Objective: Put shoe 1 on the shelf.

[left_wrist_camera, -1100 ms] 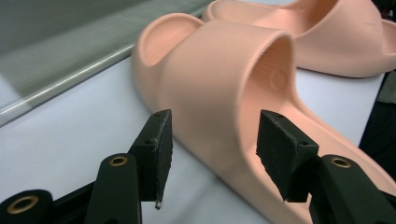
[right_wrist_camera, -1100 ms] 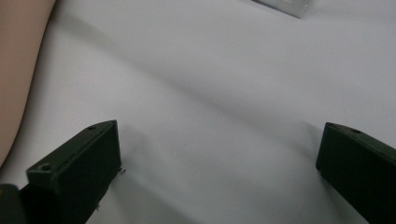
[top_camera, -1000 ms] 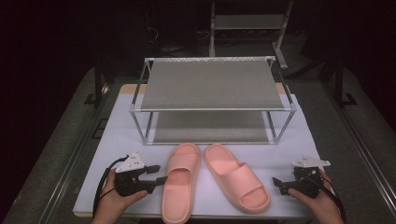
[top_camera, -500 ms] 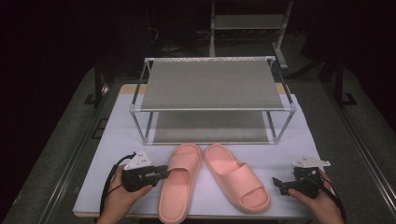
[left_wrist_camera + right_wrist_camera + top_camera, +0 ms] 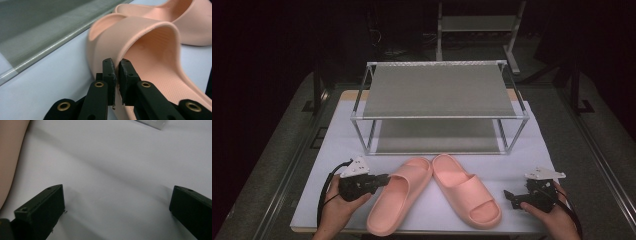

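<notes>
- The left slipper point(image 5: 394, 202) lies near the tabletop's point(image 5: 337, 140) front edge, touching the right slipper point(image 5: 467, 197).
- Left gripper point(image 5: 117, 75) has just been closing, pinching its side wall.
- Right gripper point(image 5: 512, 196) is wide, on bare tabletop.
- The rack point(image 5: 439, 92) stands behind.

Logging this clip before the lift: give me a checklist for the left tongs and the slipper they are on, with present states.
1. Left tongs closed on the left slipper side wall: ok, jaws have just been closing, wall pinched between them.
2. Grip depth: cannot tell.
3. Right tongs open, apart from the right slipper: ok.
4. Slippers apart: not ok, toes touch.
5. Rack lower shelf free: ok.
</notes>
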